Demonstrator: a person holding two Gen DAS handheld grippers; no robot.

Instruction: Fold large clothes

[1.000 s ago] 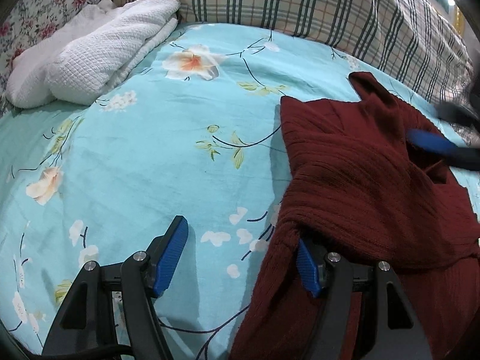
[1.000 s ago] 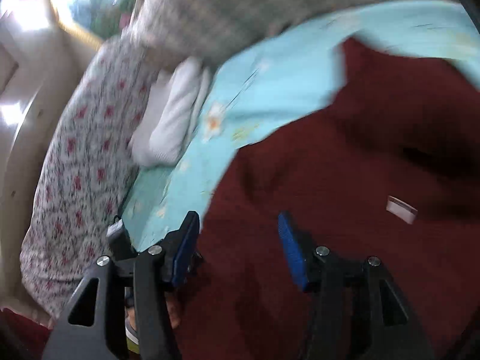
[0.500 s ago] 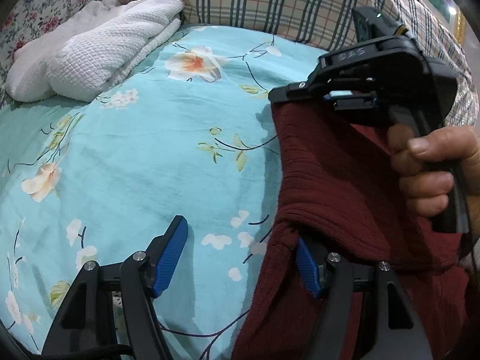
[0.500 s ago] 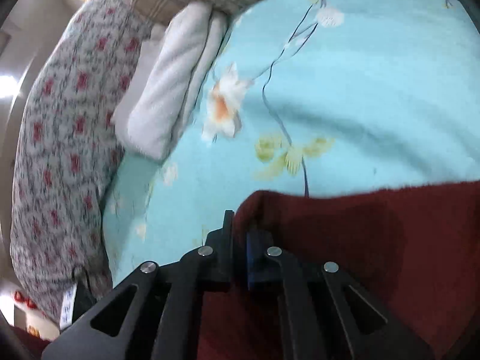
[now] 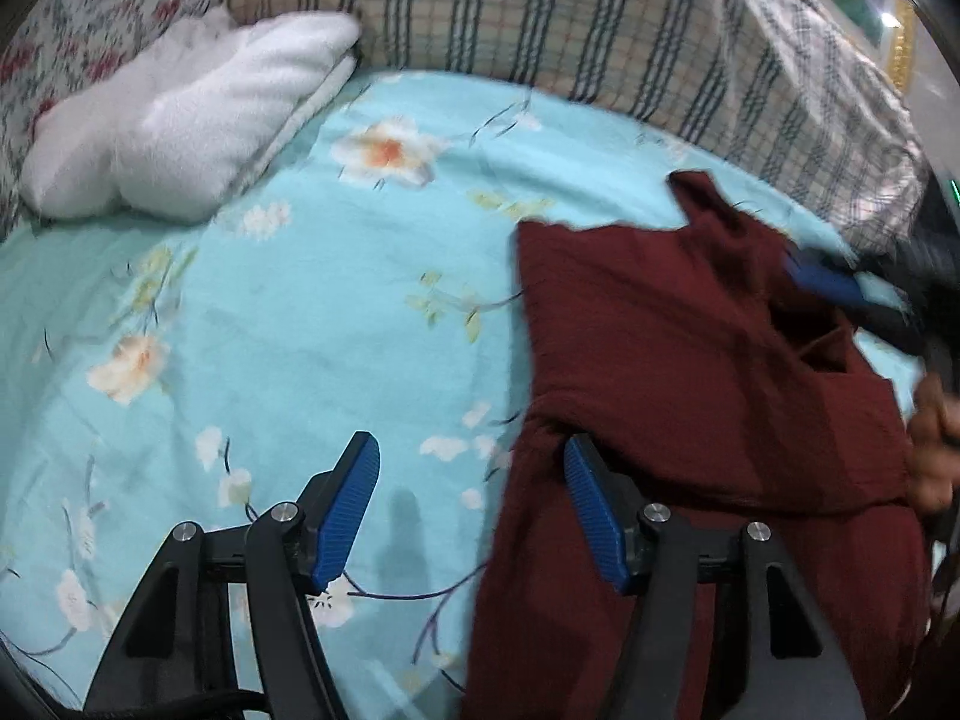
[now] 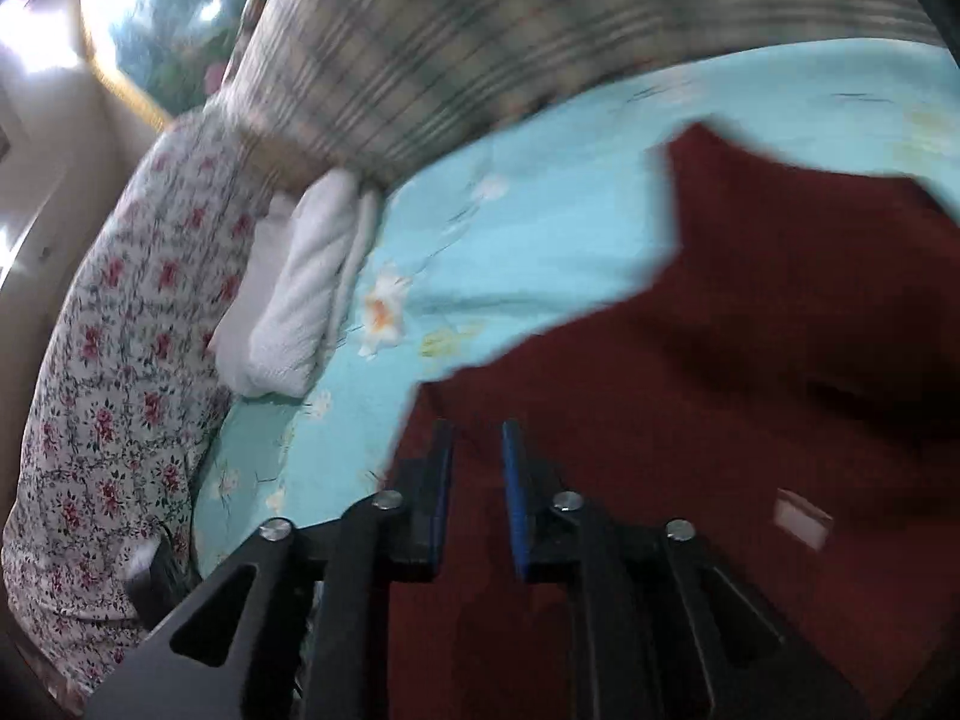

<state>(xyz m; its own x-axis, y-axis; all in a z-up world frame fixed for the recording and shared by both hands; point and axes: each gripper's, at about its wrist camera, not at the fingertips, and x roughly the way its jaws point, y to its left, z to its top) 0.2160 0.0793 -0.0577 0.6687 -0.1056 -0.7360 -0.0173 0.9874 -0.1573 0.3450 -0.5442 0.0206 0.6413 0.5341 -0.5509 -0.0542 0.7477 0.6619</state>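
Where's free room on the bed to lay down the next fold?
Free: teal sheet between white towel, plaid pillow and maroon garment, ahead of the left tool. Crowded: right side, garment plus right tool.

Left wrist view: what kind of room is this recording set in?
Most likely a bedroom: a bed with a floral sheet, a plaid pillow at its head, and a folded white blanket beside it.

left gripper (image 5: 471,510) sits low with its blue-padded fingers spread wide, nothing between them. right gripper (image 6: 474,480) has its fingers parted by a narrow gap and nothing visibly clamped; in the left wrist view it's a blur at the right edge, the person's hand (image 5: 933,450) wrapped around it.
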